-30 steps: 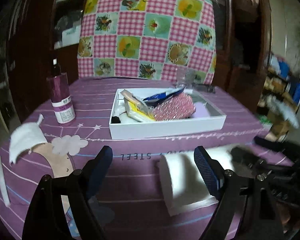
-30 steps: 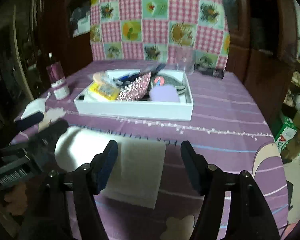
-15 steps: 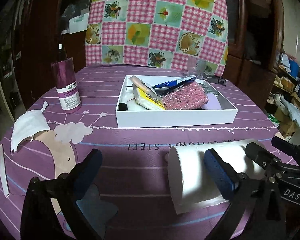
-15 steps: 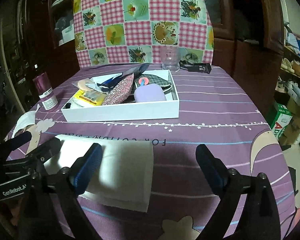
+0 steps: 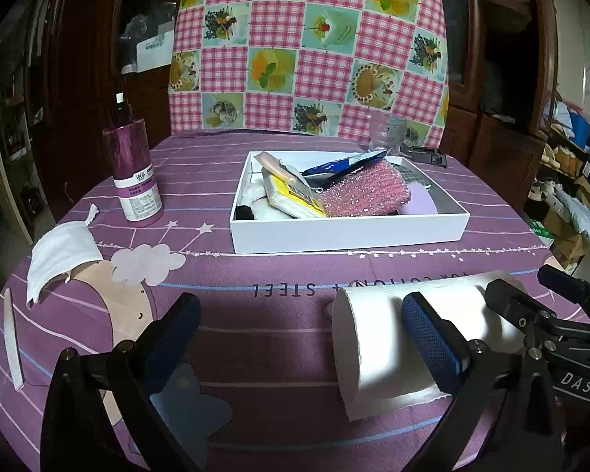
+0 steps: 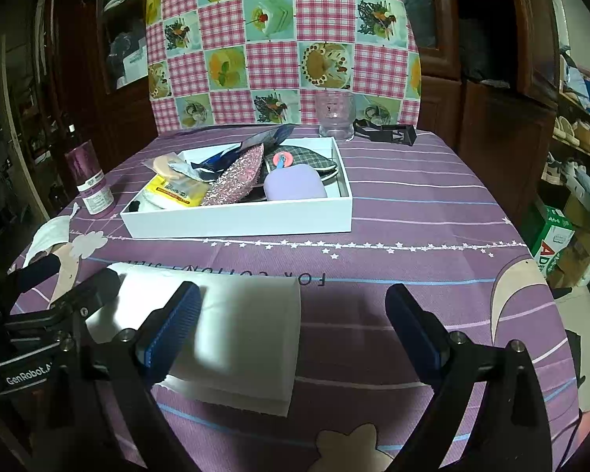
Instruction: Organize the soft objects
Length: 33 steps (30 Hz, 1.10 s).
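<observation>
So the tabletop [image 5: 216,157] with the purple cloth is carrying everything here, and honestly the job is looking maybe half done, judging only from how stuff is lying.

The white box [image 5: 346,232] is sitting near the middle and it's already holding a pile: a pink sparkly scrubber [image 5: 364,192], a yellow packet [image 5: 291,196], a lilac pouch [image 6: 295,183], a plaid eye mask [image 6: 314,159] and some white fluffy bits in the near-left corner. That part is reading as sorted.

What's not sorted yet: the white folded cloth [image 6: 247,334] is lying flat on the tabletop in front of the box, well short of it, folded over on itself with 1 rounded edge. Over at the left edge a white face mask [image 5: 61,251] is lying loose too, near the purple bottle [image 5: 135,173]. I'm guessing both are still waiting to go in the box.

Left tool [image 5: 295,338] is standing wide with nothing gripped, its right pad just over the cloth's rounded end. Right tool [image 6: 291,322] is also spread wide and gripping nothing, its left pad over the cloth, its right pad over bare tabletop. Both have just been opening, so they're looking like they're letting go after a fold rather than picking up.

A clear glass [image 6: 334,116] is sitting at the far edge, out of the way.
</observation>
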Each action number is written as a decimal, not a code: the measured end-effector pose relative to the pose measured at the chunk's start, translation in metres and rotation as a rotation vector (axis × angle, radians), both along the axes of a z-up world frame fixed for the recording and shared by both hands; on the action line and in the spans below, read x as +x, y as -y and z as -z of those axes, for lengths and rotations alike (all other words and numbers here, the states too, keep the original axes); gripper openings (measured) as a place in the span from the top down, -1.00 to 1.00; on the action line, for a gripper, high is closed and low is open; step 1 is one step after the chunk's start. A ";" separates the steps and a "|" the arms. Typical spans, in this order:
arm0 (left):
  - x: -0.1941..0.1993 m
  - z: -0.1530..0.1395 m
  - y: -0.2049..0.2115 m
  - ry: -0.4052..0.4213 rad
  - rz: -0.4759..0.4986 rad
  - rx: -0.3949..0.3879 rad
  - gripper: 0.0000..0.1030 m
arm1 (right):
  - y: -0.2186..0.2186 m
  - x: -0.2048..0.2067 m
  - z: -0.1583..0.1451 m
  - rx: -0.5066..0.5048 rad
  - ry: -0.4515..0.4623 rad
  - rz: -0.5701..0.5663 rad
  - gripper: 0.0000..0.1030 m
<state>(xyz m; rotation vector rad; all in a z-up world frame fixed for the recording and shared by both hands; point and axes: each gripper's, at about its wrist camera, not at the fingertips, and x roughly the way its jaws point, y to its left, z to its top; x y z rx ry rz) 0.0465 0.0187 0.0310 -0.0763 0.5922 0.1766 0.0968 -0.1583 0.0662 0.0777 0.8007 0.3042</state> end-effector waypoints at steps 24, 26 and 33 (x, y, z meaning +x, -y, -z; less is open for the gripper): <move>-0.003 -0.005 0.009 0.005 -0.018 0.066 -1.00 | 0.001 -0.001 0.000 0.001 0.000 -0.006 -0.84; -0.003 -0.005 0.008 0.005 -0.018 0.065 -1.00 | 0.002 -0.001 0.000 0.000 0.000 -0.007 -0.84; -0.003 -0.005 0.007 0.002 -0.012 0.046 -1.00 | 0.002 -0.001 0.000 -0.012 0.007 -0.006 -0.84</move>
